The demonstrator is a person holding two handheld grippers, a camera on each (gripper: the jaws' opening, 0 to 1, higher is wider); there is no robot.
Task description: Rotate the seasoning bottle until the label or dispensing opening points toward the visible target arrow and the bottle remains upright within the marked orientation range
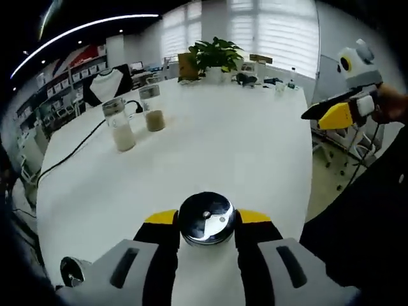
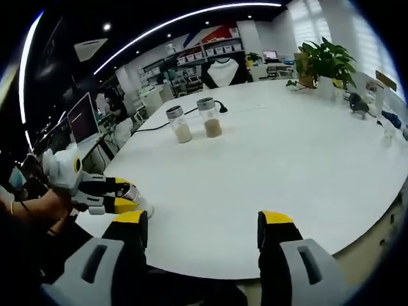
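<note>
A seasoning bottle [image 1: 205, 222] with a shiny metal cap stands upright near the front edge of the white table [image 1: 242, 153]. My left gripper [image 1: 207, 215] is shut on the bottle, one yellow-tipped jaw on each side of the cap. In the right gripper view the left gripper [image 2: 121, 196] appears at the left, a hand holding it around the bottle [image 2: 135, 195]. My right gripper [image 2: 203, 220] hovers open over the table's near edge with nothing between its jaws. From the left gripper view it hangs off the table's right side [image 1: 338, 113].
Two more jars with pale contents [image 1: 121, 126] [image 1: 153, 112] stand far left, beside a black cable [image 1: 76, 150]; they also show as jars [image 2: 180, 124] [image 2: 209, 118]. A potted plant [image 1: 217, 54] and small items sit at the far end. Chairs and shelves surround the table.
</note>
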